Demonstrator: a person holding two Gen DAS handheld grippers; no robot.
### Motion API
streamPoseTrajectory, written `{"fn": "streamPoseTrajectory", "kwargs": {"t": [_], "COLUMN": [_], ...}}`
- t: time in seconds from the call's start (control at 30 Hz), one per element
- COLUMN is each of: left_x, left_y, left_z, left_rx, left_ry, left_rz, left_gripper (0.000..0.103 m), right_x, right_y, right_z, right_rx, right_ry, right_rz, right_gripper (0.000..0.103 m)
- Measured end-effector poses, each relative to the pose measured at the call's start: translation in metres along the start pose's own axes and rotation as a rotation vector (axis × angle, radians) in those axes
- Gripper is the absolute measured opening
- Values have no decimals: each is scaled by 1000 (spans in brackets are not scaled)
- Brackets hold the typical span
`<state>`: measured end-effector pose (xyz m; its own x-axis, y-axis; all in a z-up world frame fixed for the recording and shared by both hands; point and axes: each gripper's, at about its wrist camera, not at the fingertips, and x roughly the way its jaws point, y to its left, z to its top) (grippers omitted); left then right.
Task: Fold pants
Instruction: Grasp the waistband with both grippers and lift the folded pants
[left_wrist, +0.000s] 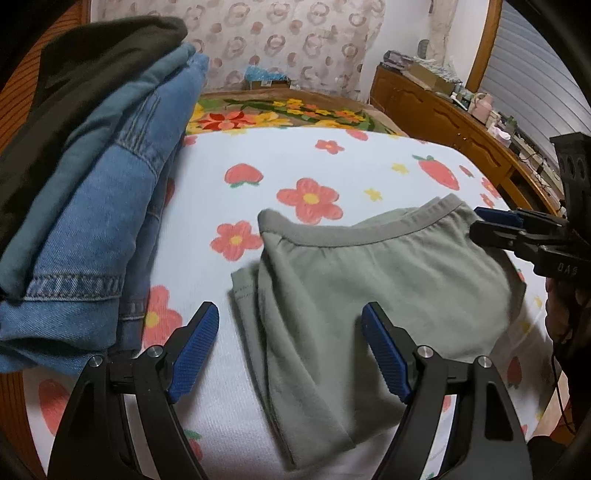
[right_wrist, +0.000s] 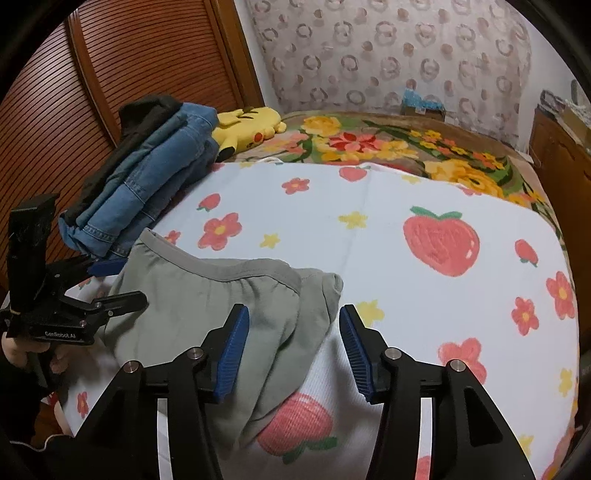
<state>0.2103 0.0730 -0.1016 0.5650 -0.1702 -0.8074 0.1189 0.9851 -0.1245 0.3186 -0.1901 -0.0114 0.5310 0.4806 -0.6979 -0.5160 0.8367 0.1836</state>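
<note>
Grey-green pants lie folded on the white strawberry-and-flower sheet, waistband at the far side. They also show in the right wrist view. My left gripper is open and empty, just above the pants' near left part. It shows from the side in the right wrist view, at the pants' left edge. My right gripper is open and empty over the pants' right end. In the left wrist view it sits at the waistband's right end.
A stack of folded jeans and dark clothes lies at the left, beside a brown slatted headboard. A yellow plush toy and a floral blanket lie beyond the sheet. A wooden cabinet stands at the right.
</note>
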Motion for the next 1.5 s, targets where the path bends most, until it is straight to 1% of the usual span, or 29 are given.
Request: {"fn": "streamPoseTrajectory", "kwargs": {"t": [0.2, 0.43, 0.53, 0.63, 0.77, 0.8, 0.83, 0.9, 0.93, 1.0, 1.07, 1.1, 1.13, 1.17, 1.3, 1.37, 1.4, 1.47, 1.5], "left_x": [3, 5, 6, 9, 10, 10, 10, 9, 8, 6, 3, 2, 2, 1, 1, 0, 0, -1, -2], "left_y": [1, 1, 0, -4, -5, -4, -3, -1, 0, 3, 7, 9, 11, 13, 21, 23, 22, 19, 16], "left_z": [-1, -2, -2, -1, 1, 1, 1, 1, 1, 1, 1, 2, 2, 2, 2, 2, 1, 0, -1], "left_rx": [-2, -5, 6, 25, 28, 24, 22, 16, 10, -11, -35, -46, -57, -67, -112, -118, -116, -105, -101], "left_ry": [6, -14, -15, -13, -8, -8, -7, -6, -6, -11, -21, -22, -23, -25, -30, -29, -28, -25, -28], "left_rz": [10, 16, 28, 55, 62, 59, 56, 47, 41, 12, -20, -33, -44, -52, -75, -89, -96, -104, -105], "left_gripper": [80, 80, 81, 81, 82, 82, 82, 82, 82, 82, 67, 64, 59, 51, 34, 25, 22, 14, 14], "right_x": [14, 26, 27, 27, 27, 27, 27, 27, 28, 28, 26, 26, 26, 27, 27, 26, 26, 25, 25], "right_y": [1, 1, 2, 1, 1, 2, 2, 3, 4, 6, 6, 5, 4, 3, 3, 4, 5, 6, 5], "right_z": [2, 1, 1, 0, -1, -1, -2, -2, -3, -3, -4, -4, -5, -5, -5, -5, -5, -5, -5], "right_rx": [6, 3, 0, 11, 13, 14, 15, 13, 10, 3, 3, 5, 8, 12, 15, 16, 15, 13, 14], "right_ry": [24, 56, 52, 49, 46, 47, 48, 52, 54, 51, 46, 46, 46, 47, 48, 46, 45, 40, 37], "right_rz": [-9, -13, -12, -5, 10, 16, 22, 40, 49, 58, 65, 68, 71, 73, 72, 71, 71, 74, 78], "right_gripper": [53, 53, 53, 53, 53, 46, 45, 36, 34, 28, 27, 27, 27, 27, 27, 26, 25, 23, 22]}}
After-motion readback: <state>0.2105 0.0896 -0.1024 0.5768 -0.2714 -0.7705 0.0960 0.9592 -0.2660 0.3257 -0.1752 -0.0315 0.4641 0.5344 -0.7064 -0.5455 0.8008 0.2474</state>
